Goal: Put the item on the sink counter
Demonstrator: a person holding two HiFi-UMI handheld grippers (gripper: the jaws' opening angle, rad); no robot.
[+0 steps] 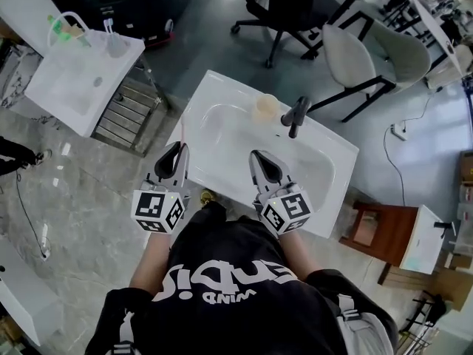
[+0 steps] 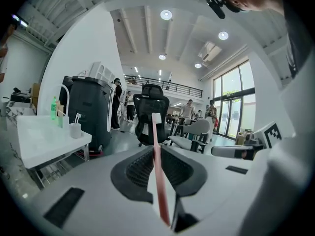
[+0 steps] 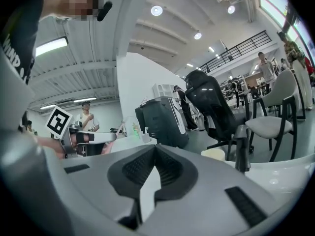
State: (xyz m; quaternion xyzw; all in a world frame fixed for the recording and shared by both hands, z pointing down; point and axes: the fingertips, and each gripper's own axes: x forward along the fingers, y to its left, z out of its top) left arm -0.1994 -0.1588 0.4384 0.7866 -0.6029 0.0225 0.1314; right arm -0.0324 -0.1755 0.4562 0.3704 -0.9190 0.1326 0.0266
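A pink toothbrush (image 2: 158, 171) stands upright between the jaws of my left gripper (image 2: 156, 149), which is shut on its handle; its white head points up. In the head view this left gripper (image 1: 177, 152) hovers at the near left edge of the white sink counter (image 1: 222, 87), and the toothbrush (image 1: 182, 133) shows as a thin pink line above the tips. My right gripper (image 1: 260, 157) is over the counter's near edge, beside the basin. In its own view the right gripper (image 3: 155, 149) is shut with nothing held.
A black faucet (image 1: 295, 115) and a beige cup (image 1: 267, 107) stand at the back of the basin. A white table (image 1: 81, 80) with a cup and a green bottle stands to the left. Office chairs (image 1: 369, 58) stand beyond the counter, a brown stool (image 1: 373, 231) to its right.
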